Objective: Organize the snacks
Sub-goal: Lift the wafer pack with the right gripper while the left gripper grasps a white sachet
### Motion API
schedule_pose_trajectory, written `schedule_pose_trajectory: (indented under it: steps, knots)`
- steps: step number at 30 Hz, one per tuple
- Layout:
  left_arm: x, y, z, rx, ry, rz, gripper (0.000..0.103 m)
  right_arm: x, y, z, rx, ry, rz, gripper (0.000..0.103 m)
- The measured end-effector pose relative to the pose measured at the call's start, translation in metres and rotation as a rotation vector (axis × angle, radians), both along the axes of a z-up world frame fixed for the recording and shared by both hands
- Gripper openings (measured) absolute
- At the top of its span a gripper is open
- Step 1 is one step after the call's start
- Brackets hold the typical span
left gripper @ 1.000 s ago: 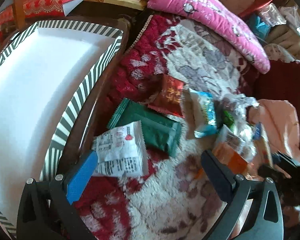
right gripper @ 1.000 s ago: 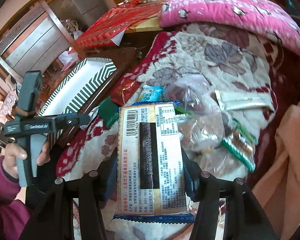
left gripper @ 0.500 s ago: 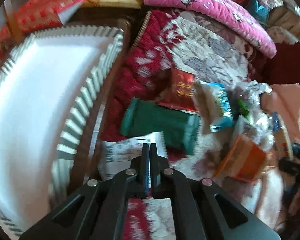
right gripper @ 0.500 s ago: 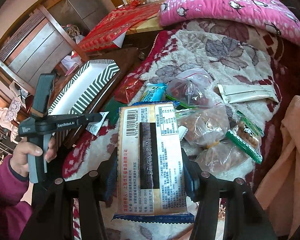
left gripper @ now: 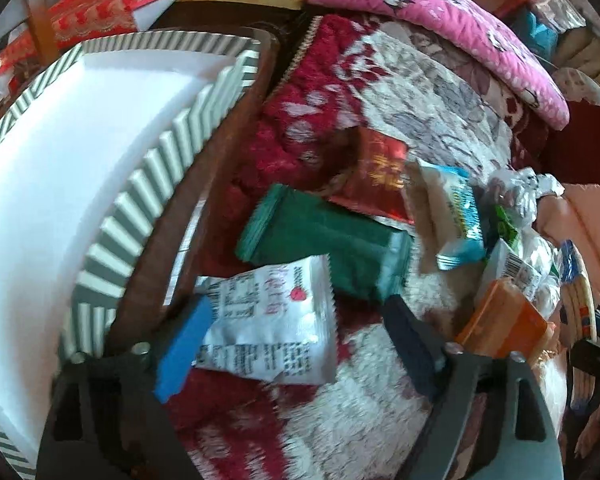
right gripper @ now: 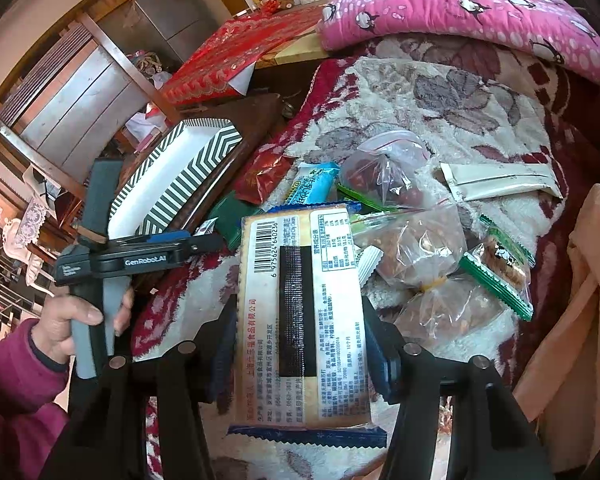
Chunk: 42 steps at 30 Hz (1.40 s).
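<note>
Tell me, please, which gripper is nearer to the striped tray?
Left. The left gripper hangs just beside the striped tray, opening around a white packet. The right gripper is farther away, holding a cracker pack.

**Snack pile crowds the blanket; striped tray stands clear**

The white rectangular tray with green-striped walls (left gripper: 148,184) is bare inside. Its near wall and a brown wooden edge (left gripper: 204,184) separate it from the red-and-cream floral blanket (left gripper: 364,408), where a green foil packet (left gripper: 324,236), a red foil packet (left gripper: 380,176) and clear plastic bags (right gripper: 416,248) lie tightly bunched
</note>
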<state>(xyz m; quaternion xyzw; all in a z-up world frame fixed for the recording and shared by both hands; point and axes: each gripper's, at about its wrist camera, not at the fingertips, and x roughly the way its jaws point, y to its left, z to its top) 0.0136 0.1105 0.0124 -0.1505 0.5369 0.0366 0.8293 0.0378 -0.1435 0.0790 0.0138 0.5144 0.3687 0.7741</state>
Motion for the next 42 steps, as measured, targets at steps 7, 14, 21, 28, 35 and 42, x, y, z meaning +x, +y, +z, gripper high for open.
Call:
schedule_pose_trajectory:
  steps: [7,14,21,28,35,42]
  knots:
    - [-0.015,-0.030,0.023,-0.188,-0.027,-0.237,0.087,0.001,-0.004,0.004,0.010,-0.007,-0.014,0.060]
    - [-0.032,-0.006,0.028,-0.145,0.039,-0.136,0.086,-0.001,-0.003,0.008,0.014,-0.013,-0.005,0.061]
    - [-0.025,0.000,0.008,-0.135,0.139,0.113,0.086,0.000,0.000,0.009,0.042,-0.012,0.011,0.061]
    - [-0.016,-0.014,-0.009,-0.100,0.175,0.179,0.086,0.000,-0.007,0.005,0.018,0.015,-0.001,0.067]
    - [-0.017,-0.012,-0.011,-0.085,0.163,0.266,0.090,-0.041,0.012,-0.001,-0.105,-0.035,0.018,0.084]
    - [-0.013,-0.014,-0.012,-0.076,0.159,0.300,0.089,-0.056,0.038,-0.036,-0.293,-0.115,0.009,0.072]
